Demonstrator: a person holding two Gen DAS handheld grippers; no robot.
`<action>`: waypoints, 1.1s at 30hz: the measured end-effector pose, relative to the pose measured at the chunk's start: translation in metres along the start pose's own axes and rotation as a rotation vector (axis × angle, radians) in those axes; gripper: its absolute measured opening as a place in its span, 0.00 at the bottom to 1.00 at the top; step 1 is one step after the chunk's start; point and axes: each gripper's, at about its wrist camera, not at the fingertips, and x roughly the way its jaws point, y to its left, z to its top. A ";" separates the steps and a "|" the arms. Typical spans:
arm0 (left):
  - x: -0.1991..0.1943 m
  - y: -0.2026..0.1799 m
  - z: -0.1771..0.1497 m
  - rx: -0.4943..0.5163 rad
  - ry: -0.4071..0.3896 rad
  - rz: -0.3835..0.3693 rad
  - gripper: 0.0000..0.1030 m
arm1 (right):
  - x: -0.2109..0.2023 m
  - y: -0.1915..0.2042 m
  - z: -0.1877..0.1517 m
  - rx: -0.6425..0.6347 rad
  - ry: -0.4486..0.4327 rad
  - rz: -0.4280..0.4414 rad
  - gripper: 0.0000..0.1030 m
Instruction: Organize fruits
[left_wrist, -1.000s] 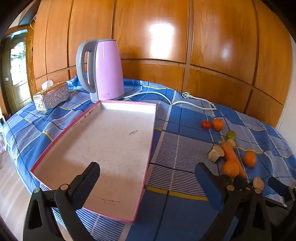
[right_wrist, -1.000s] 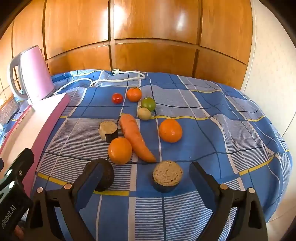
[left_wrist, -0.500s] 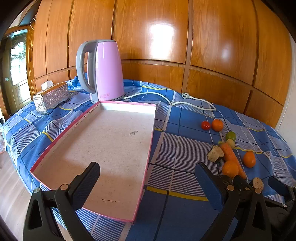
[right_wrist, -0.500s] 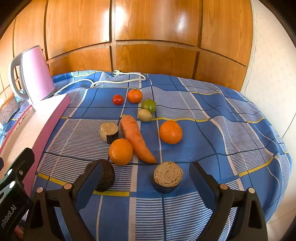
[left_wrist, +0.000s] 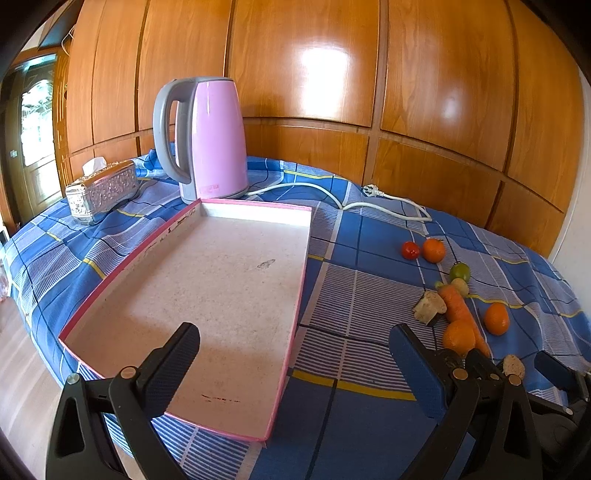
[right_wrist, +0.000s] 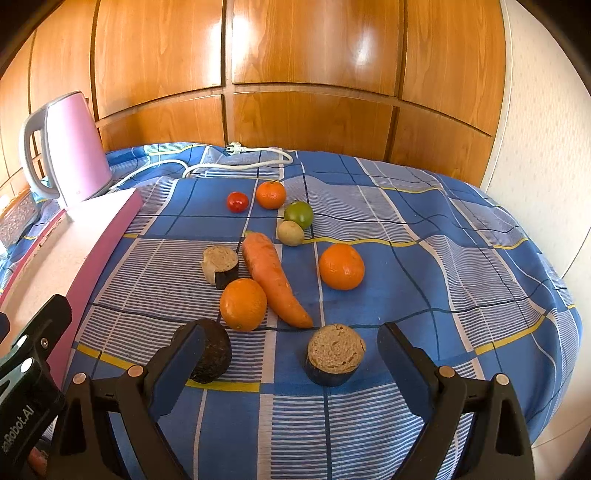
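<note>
A pink-rimmed tray (left_wrist: 299, 280) lies empty on the blue checked cloth; its edge shows in the right wrist view (right_wrist: 107, 221). My left gripper (left_wrist: 295, 354) is open and empty over the tray's near end. In the right wrist view lie a carrot (right_wrist: 273, 277), three oranges (right_wrist: 243, 303) (right_wrist: 341, 266) (right_wrist: 270, 194), a red tomato (right_wrist: 237, 201), a green fruit (right_wrist: 299, 214), a pale yellow fruit (right_wrist: 290, 232) and three dark cut pieces (right_wrist: 334, 354) (right_wrist: 210, 354) (right_wrist: 220, 264). My right gripper (right_wrist: 290, 350) is open and empty, just short of the nearest cut pieces.
A pink kettle (left_wrist: 208, 136) stands behind the tray, its white cord (left_wrist: 369, 201) trailing over the cloth. A silver tissue box (left_wrist: 101, 190) sits at far left. Wood panelling runs behind. The table edge drops off at the right (right_wrist: 554, 417).
Both grippers have drawn back and risen slightly, so the fruits and tray sit a little farther off. Nothing on the table has moved.
</note>
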 end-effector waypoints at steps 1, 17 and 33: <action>0.000 0.000 0.000 0.000 0.000 0.001 1.00 | 0.000 0.000 0.000 0.000 0.000 -0.001 0.93; 0.001 0.000 -0.003 -0.007 0.001 -0.006 1.00 | -0.001 0.000 0.001 -0.002 -0.004 -0.003 0.93; -0.001 -0.002 -0.004 -0.017 -0.001 -0.023 1.00 | -0.004 -0.002 0.002 0.002 -0.010 -0.001 0.93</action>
